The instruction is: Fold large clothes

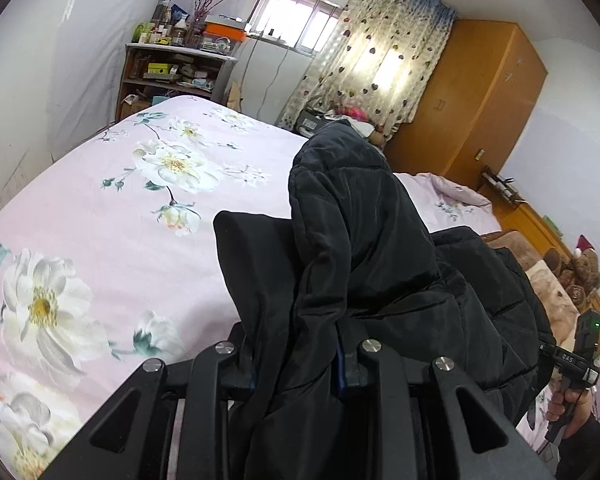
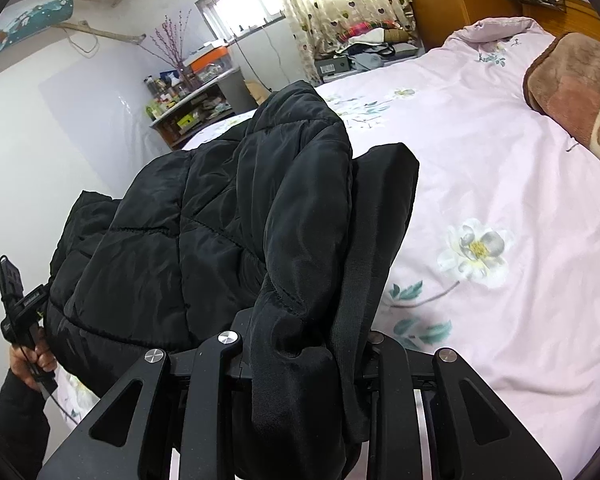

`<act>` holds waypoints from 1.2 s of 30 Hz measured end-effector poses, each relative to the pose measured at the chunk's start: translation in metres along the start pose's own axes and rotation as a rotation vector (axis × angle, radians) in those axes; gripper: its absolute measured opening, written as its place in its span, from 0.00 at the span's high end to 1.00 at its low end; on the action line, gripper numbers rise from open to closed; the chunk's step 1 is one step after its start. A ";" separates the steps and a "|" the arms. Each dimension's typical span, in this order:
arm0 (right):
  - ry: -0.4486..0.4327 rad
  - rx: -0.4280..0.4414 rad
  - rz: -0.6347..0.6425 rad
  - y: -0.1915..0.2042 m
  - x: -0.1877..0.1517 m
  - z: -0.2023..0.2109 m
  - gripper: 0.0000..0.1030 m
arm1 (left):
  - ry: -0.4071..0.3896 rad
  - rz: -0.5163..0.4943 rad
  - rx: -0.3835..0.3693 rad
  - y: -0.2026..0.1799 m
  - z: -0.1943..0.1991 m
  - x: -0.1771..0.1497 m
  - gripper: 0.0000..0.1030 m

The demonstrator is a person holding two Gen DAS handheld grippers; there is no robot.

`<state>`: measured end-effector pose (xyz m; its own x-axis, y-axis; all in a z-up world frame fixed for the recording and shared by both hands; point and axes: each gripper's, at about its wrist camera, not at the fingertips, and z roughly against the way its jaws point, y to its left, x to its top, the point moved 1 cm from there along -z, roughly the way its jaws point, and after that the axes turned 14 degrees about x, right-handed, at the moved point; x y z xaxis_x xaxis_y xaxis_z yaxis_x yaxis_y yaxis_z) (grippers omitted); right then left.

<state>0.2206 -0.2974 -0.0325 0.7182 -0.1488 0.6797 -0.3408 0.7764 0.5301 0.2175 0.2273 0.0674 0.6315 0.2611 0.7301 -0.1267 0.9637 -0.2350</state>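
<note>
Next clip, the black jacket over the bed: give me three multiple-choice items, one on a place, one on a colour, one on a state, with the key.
1. Where does the brown blanket lie?
A. on the bed near the headboard
B. on the shelf
C. on the floor

2. What colour is the bed cover?
A. plain blue
B. pale pink with white flowers
C. green striped

3. How is the black jacket held?
A. flat on the bed, untouched
B. by the left gripper alone
C. clamped in both grippers, lifted above the bed

Key:
1 A, in the right wrist view it rests at the bed's far end.
2 B, large white blossoms show on pink fabric.
3 C, fabric is pinched in the left gripper and the right gripper, hanging between them.
</note>
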 end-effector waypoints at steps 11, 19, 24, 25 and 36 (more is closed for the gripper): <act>0.029 -0.038 -0.081 -0.031 -0.054 0.022 0.74 | 0.051 0.015 -0.052 0.002 -0.006 -0.076 0.73; 0.094 -0.061 -0.223 -0.092 -0.094 -0.017 0.66 | 0.211 0.091 0.034 0.031 -0.066 -0.134 0.68; 0.112 -0.083 -0.266 -0.097 -0.094 -0.015 0.48 | 0.234 0.066 0.071 0.028 -0.062 -0.128 0.57; 0.113 -0.087 -0.278 -0.097 -0.091 -0.013 0.45 | 0.234 0.059 0.080 0.027 -0.057 -0.125 0.56; -0.002 -0.329 -0.014 -0.038 -0.037 0.027 0.43 | 0.060 -0.037 0.157 -0.003 -0.009 -0.068 0.55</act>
<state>0.1904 -0.3376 -0.0639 0.7201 -0.1613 0.6748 -0.1165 0.9307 0.3468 0.1821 0.2061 0.0124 0.6816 0.2263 0.6959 -0.2181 0.9706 -0.1020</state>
